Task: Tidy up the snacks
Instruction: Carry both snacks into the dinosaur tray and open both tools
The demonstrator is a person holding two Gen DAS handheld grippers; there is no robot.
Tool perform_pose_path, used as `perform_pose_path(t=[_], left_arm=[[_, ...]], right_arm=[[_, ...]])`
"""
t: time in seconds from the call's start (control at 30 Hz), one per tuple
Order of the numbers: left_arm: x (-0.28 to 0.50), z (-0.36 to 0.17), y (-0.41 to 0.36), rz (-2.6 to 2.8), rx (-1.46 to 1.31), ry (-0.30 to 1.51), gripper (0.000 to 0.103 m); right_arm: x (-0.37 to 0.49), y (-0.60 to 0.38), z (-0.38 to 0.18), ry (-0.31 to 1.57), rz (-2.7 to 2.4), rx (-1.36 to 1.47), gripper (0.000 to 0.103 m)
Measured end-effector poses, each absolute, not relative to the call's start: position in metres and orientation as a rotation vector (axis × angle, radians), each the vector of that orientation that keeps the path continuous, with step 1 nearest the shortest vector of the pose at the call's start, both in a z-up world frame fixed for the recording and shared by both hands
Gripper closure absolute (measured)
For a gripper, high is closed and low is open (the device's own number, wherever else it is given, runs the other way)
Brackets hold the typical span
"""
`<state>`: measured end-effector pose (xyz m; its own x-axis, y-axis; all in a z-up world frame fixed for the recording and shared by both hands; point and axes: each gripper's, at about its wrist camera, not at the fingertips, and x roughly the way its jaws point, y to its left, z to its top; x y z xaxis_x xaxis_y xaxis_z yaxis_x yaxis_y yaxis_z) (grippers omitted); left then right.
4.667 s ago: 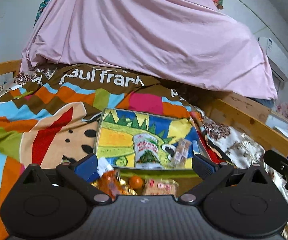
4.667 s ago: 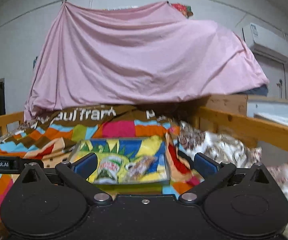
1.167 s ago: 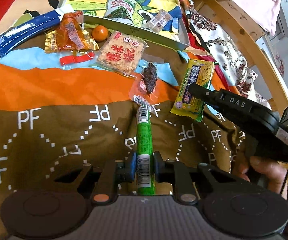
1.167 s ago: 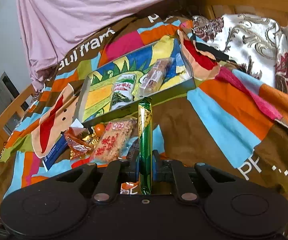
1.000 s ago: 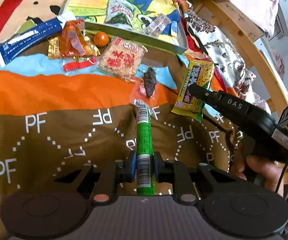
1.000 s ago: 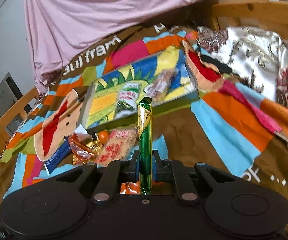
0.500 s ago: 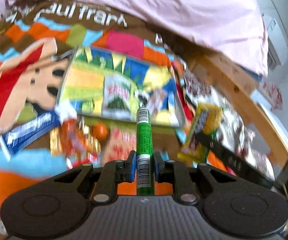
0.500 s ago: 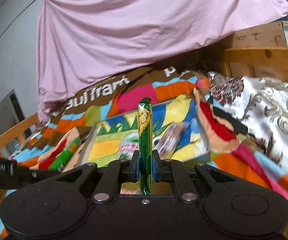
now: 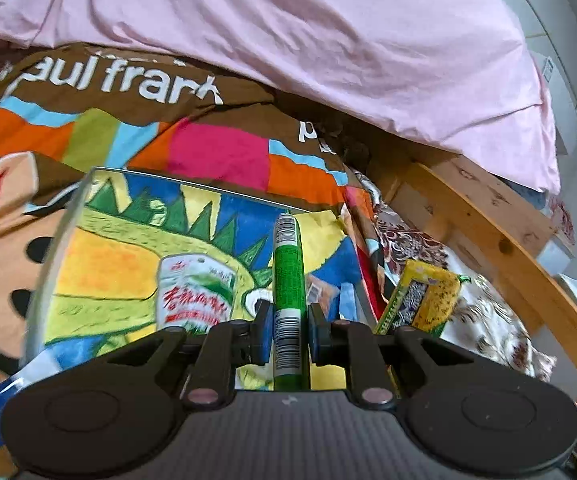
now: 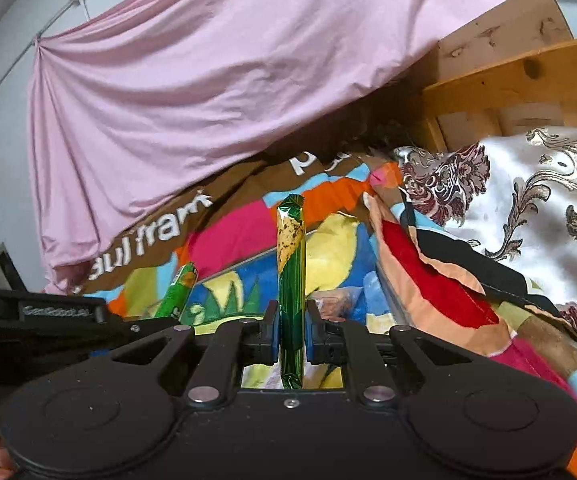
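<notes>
The left gripper was closed on a green snack stick, which pointed over the near edge of the colourful tray on the bed cover. The right gripper was clamped on a flat green and yellow packet, held over the tray's right end. A white and green packet lay inside the tray.
</notes>
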<state>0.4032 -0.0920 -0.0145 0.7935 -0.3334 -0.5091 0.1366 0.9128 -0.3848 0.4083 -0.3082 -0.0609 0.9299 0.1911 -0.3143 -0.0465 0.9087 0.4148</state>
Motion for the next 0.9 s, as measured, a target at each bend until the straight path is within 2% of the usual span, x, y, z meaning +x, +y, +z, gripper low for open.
perform_pose_path(t=[0.33,0.9], left_arm=[[0.459,-0.058,-0.108,-0.209,-0.322,0.638,0.084],[0.48,-0.091,-0.121,-0.179,-0.265,0.706,0.084]], right_arm=[[0.426,-0.301,-0.071,0.367,0.088,0.289,0.091],[0.446,-0.297,-0.09,0.446,0.077,0.296,0.09]])
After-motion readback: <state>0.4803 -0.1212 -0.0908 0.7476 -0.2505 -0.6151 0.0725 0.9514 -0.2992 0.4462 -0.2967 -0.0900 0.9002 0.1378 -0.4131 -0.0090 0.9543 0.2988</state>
